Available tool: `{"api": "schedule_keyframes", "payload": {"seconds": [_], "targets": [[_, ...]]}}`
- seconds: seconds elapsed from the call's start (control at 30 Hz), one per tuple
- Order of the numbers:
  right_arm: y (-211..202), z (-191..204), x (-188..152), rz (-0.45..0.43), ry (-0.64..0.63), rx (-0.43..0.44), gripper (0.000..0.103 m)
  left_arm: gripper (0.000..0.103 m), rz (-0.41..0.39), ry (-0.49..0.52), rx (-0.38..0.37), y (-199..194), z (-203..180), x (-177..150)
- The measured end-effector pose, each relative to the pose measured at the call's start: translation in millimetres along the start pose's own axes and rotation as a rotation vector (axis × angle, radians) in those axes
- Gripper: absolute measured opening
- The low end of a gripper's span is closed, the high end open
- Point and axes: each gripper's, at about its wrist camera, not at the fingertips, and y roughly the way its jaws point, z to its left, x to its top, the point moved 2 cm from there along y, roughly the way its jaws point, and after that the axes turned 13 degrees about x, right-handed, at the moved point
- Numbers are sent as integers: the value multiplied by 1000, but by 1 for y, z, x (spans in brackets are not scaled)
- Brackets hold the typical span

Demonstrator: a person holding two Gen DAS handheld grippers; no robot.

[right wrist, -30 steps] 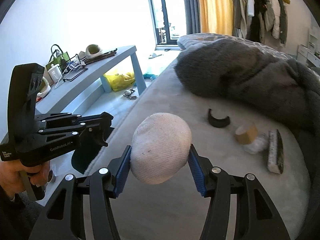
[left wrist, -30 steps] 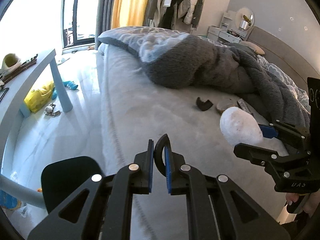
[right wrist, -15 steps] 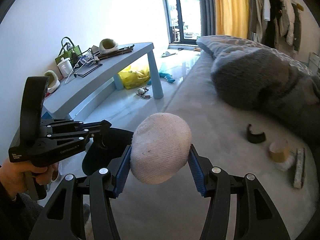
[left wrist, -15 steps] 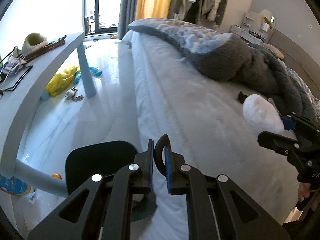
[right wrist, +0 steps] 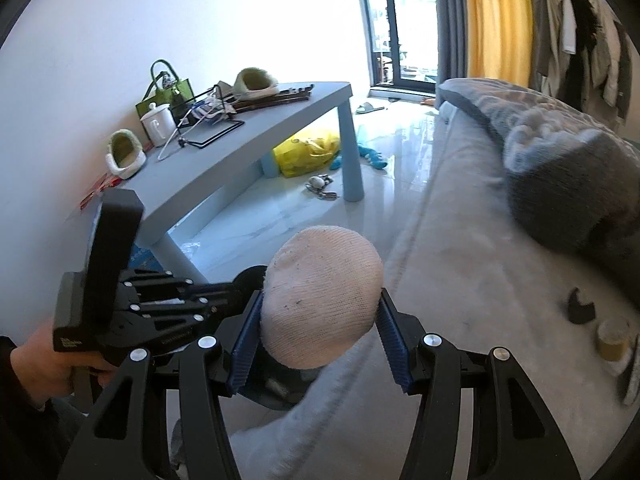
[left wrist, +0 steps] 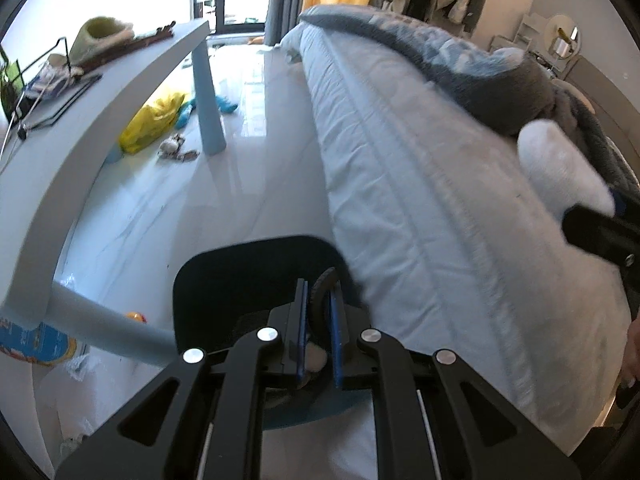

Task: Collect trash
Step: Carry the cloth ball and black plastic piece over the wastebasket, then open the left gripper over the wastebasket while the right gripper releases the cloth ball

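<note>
My left gripper (left wrist: 318,294) is shut on a black curved scrap (left wrist: 321,280) that sticks up between its blue pads. It hangs over a dark bin (left wrist: 240,272) on the floor against the bed's side. My right gripper (right wrist: 320,312) is shut on a white knitted ball (right wrist: 320,296), with both pads pressed to its sides, above the bed's edge. In the left wrist view the ball (left wrist: 560,168) shows at the right. In the right wrist view a hand holds the left gripper (right wrist: 160,312) at lower left, and the bin (right wrist: 276,390) peeks out under the ball.
On the grey bed (left wrist: 440,220) lie another black scrap (right wrist: 580,310), a small roll (right wrist: 612,338) and a grey blanket (right wrist: 568,184). A blue table (right wrist: 280,128) with clutter stands left of the bin, its leg (left wrist: 208,108) and a yellow bag (left wrist: 152,124) on the floor.
Both grippers have swung from over the bed to its left edge. The bin has come from the lower left corner to right under my left gripper. Both grips are unchanged.
</note>
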Motion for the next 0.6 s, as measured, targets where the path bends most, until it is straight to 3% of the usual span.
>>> {"api": "schedule_keyframes", "payload": {"seconds": [0.4, 0.6], "targets": [[44, 27, 11, 38, -5, 43, 56, 12, 96, -24, 14, 25, 42, -21], [65, 32, 12, 63, 6, 54, 56, 30, 99, -43, 24, 27, 62, -27]]}}
